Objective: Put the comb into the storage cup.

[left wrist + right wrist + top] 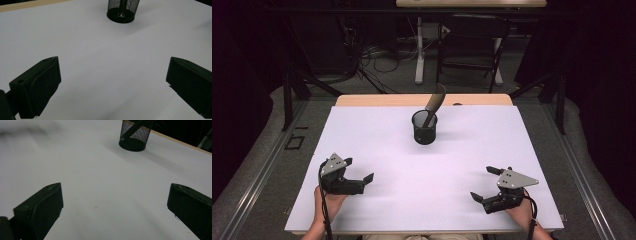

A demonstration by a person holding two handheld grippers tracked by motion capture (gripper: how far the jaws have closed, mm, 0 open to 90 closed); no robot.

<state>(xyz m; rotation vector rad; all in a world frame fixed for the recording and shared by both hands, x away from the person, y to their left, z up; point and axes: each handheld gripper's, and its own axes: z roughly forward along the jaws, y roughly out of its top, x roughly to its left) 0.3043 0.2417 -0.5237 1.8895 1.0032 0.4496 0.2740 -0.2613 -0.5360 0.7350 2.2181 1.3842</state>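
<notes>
Partly hidden spoon (pixel 434 104) in mesh cup (pixel 424 131).

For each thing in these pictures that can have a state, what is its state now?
Mesh cup: upright on the white table, holds a utensil.
Utensil: in the cup, leaning, its top out over the rim.
Left tool: open, holds nothing.
Right tool: open, holds nothing.
</notes>
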